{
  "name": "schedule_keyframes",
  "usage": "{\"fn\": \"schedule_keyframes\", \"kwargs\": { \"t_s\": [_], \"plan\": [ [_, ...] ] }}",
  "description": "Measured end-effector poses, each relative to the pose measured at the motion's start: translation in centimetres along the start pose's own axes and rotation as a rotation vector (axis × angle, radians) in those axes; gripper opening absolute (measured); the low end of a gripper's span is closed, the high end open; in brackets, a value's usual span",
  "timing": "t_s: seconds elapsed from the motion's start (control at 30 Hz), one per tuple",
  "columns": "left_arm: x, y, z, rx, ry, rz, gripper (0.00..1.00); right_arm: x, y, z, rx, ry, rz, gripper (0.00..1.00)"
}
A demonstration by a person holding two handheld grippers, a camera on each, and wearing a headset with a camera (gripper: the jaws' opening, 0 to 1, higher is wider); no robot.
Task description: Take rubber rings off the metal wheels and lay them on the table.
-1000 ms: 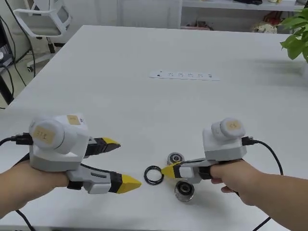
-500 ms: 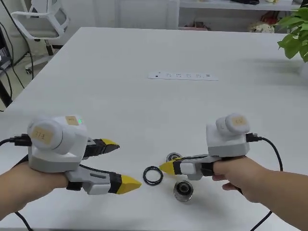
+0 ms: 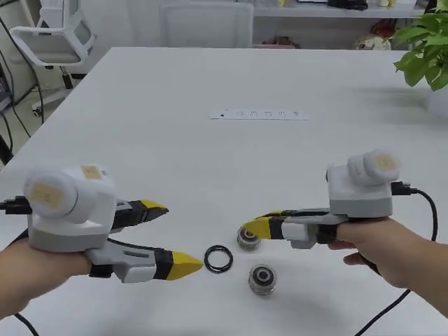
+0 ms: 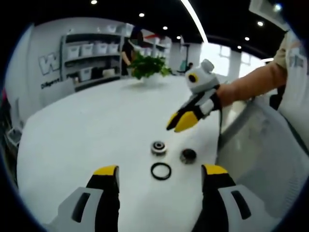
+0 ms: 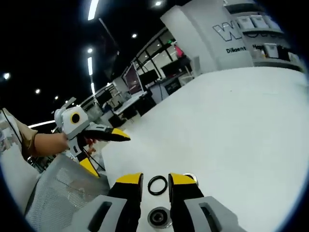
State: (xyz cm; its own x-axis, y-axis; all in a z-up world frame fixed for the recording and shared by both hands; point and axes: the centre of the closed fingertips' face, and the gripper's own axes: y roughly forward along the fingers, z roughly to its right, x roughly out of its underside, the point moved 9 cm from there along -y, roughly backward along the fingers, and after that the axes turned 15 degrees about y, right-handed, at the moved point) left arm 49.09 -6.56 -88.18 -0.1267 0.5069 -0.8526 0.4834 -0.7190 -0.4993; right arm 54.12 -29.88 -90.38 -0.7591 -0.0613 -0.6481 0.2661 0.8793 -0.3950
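Observation:
A loose black rubber ring [image 3: 218,258] lies flat on the white table [image 3: 210,161]. Right of it stand two small metal wheels: a bare silvery one [image 3: 248,238] and, nearer to me, one with a dark rim [image 3: 262,278]. My right gripper [image 3: 246,228] hovers just above the bare wheel, open only a narrow gap, with nothing in it. In the right gripper view the ring [image 5: 157,185] shows through the gap of that gripper [image 5: 156,178]. My left gripper [image 3: 176,235] stands wide open left of the ring; its own view frames the ring [image 4: 161,170] and both wheels [image 4: 158,147] [image 4: 188,155].
A white power strip [image 3: 259,113] lies further back at the table's middle. A green plant [image 3: 423,56] stands at the far right, and an office chair [image 3: 56,35] beyond the far left corner. The table's near edge runs just below the grippers.
My right gripper has lifted and drawn back to the right, away from the ring, which stays on the table. The left gripper has held its place; the head camera has shifted.

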Motion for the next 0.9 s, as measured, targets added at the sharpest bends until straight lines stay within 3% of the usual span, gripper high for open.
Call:
{"fn": "schedule_keyframes", "kwargs": {
  "t_s": [0.37, 0.53, 0.9],
  "plan": [
    [-1.4, -1.0, 1.1, -0.005, 0.036, 0.02, 0.71, 0.2, -3.4, -1.8, 0.011, -0.107, 0.054, 0.31],
    [-1.3, -1.5, 1.1, -0.018, 0.028, 0.023, 0.72, 0.5, -4.8, -1.9, 0.047, -0.19, 0.06, 0.4],
    [-1.0, -2.2, 1.6, -0.034, 0.004, 0.031, 0.74, 1.9, -7.4, -2.0, 0.117, -0.261, 0.065, 0.54]
  ]
}}
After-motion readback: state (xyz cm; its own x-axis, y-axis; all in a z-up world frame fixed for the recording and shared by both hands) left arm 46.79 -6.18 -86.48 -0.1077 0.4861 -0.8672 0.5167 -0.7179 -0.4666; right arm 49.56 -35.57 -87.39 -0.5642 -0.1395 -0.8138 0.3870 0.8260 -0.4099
